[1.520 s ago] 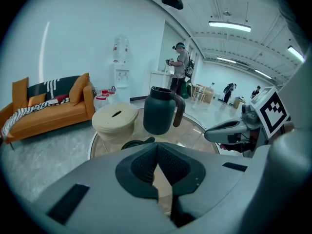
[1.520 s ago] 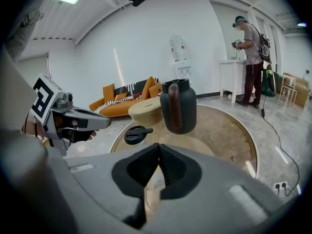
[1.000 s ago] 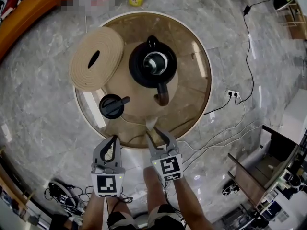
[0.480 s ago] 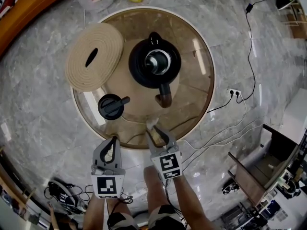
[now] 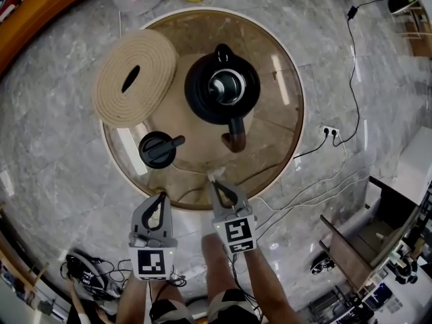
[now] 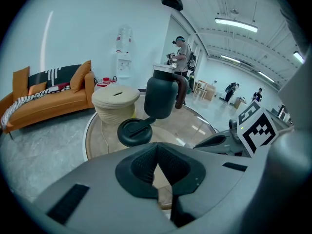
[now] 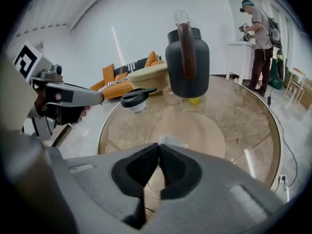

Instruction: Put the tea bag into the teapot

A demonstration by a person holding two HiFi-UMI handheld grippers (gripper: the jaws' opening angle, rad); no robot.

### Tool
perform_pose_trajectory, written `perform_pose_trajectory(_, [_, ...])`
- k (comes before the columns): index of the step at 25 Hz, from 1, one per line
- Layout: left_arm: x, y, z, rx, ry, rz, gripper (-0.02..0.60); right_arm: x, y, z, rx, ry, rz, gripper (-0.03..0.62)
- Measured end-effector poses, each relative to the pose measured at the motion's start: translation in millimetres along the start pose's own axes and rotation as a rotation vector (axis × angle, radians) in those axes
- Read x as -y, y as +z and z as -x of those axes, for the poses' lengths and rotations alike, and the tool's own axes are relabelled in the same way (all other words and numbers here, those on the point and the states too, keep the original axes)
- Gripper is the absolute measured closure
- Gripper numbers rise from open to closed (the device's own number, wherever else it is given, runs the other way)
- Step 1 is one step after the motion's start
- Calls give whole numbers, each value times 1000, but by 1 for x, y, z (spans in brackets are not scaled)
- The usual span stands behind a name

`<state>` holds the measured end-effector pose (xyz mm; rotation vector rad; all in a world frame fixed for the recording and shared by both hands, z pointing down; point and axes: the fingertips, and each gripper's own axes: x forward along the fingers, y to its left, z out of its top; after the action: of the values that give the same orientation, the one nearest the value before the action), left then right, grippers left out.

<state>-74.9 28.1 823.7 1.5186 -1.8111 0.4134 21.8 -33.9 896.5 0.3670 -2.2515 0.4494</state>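
My right gripper (image 5: 215, 183) just clenched on the tea bag (image 5: 214, 175) at the glass table's (image 5: 287, 123) near edge, my left gripper (image 5: 162, 195) clenched empty alongside, teapot (image 5: 223, 90) mid-table.

Grey marble floor (image 5: 54, 147). Orange sofa (image 5: 47, 9) sits upper left, round glass table (image 5: 283, 147) centre, black cable (image 5: 352, 73) and socket (image 5: 328, 132) right. Left gripper view: white walls (image 6: 73, 33), ceiling strip lights (image 6: 236, 24) upper right.

both my grippers look the same from here: left gripper (image 5: 160, 196) and right gripper (image 5: 215, 183) have curved grey plastic shells, black ribbed pads (image 6: 141, 167) inside, and a white cube (image 5: 152, 262) on the back with a black square marker. tiny green light (image 5: 173, 252) by the left cube.
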Motion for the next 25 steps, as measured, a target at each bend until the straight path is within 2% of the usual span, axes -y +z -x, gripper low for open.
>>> perform_pose_trajectory(5, [-1, 10, 6, 14, 6, -16, 565, -5, 10, 12, 13, 3, 10, 591])
perform_pose_trajectory(12, [7, 40, 20, 66, -18, -127, 565, -10, 38, 42, 60, -15, 12, 592])
perform_pose_trajectory(16, [13, 65, 35, 81, -11, -79, 565, -15, 61, 63, 99, -25, 19, 592])
perform_pose_trajectory(19, [18, 85, 47, 104, -12, -80, 565, -15, 81, 80, 135, -38, 32, 592])
perform_pose_trajectory(20, [19, 91, 51, 113, -12, -91, 565, -15, 88, 87, 144, -42, 35, 592])
perform_pose_trajectory(23, [22, 108, 64, 146, -22, -189, 565, -13, 112, 110, 182, -58, 42, 592])
perform_pose_trajectory(25, [25, 121, 73, 165, -24, -208, 565, -12, 129, 126, 219, -70, 49, 592])
